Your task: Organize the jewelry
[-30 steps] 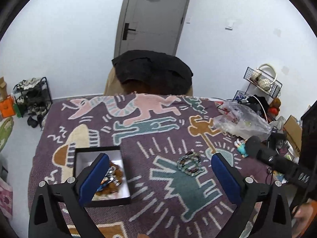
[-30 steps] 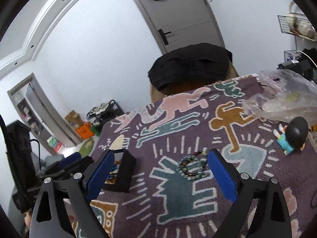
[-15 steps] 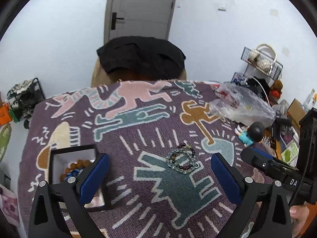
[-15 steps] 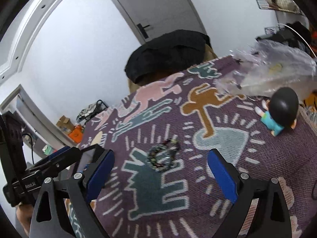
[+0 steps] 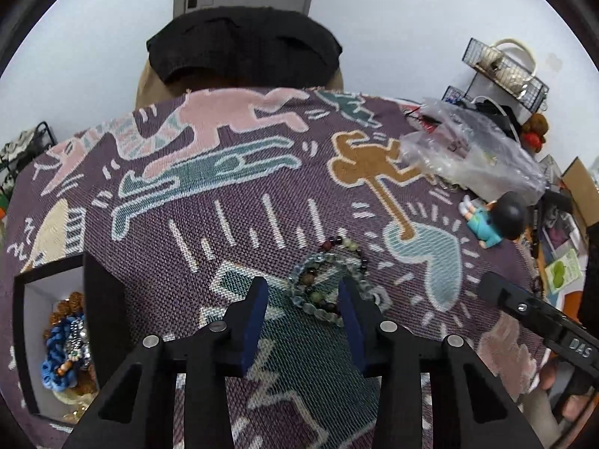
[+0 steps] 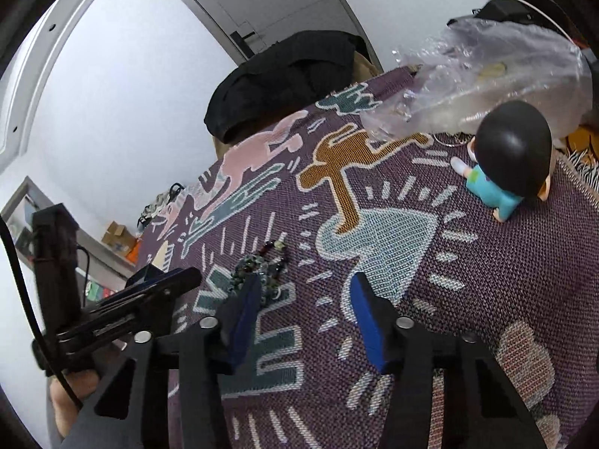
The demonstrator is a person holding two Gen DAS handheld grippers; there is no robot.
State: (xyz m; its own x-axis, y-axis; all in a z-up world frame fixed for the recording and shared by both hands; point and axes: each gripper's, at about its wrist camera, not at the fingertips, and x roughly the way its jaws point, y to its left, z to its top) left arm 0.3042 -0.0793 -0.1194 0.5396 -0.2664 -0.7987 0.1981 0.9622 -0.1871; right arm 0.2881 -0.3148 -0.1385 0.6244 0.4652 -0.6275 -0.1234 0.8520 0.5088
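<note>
While a second ago both grippers hung wide open and well back from the desk, the left gripper (image 5: 303, 314) has now come down over the tangle of beaded bracelets (image 5: 329, 280) and narrowed its jaws partway, so that the blue pads flank the near loops; they look just short of pinching, not yet clenched on the beads. The bracelets lie on the patterned blanket (image 5: 232, 202) near the middle of the desk, on the teal figure. The jewelry box (image 5: 90, 292) sits at the near left, already holding a blue and brown heap of pieces. The right gripper (image 6: 303, 314) has also narrowed but is still released, holding nothing, hovering above the blanket to the right of the bracelets, with the doll figure (image 6: 505, 164) far right. In my judgement, the pickup is starting: close on the beads, then carry them left to the box.
</note>
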